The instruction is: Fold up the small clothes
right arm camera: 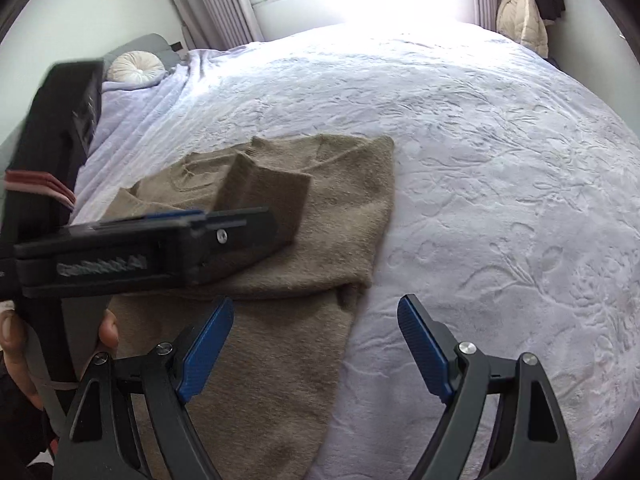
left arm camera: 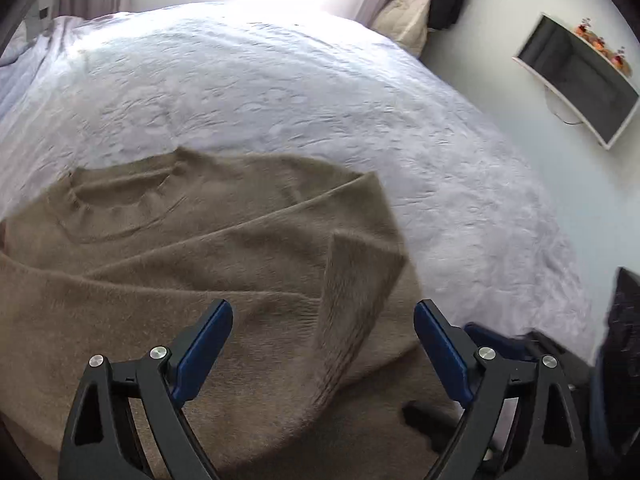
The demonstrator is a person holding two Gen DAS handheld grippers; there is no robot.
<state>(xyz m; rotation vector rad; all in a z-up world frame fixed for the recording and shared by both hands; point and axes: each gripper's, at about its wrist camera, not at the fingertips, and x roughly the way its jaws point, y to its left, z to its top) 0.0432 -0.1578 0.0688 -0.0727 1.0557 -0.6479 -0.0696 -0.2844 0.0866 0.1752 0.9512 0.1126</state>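
Note:
A tan knit sweater point(left arm camera: 180, 248) lies on the white bedspread point(left arm camera: 280, 92), neckline toward the far side, with one sleeve point(left arm camera: 352, 292) folded back across the body. My left gripper point(left arm camera: 323, 320) is open and empty just above the sweater, its jaws either side of the sleeve cuff. In the right wrist view the sweater point(right arm camera: 328, 208) lies left of centre and the left gripper point(right arm camera: 224, 228) hovers over it, seen side-on. My right gripper point(right arm camera: 316, 316) is open and empty above the sweater's right lower edge.
The bedspread point(right arm camera: 500, 160) stretches far and right. A round white cushion point(right arm camera: 136, 66) sits at the headboard. A cream coat point(right arm camera: 520, 16) hangs by the window. A wall screen point(left arm camera: 580, 80) is at the right.

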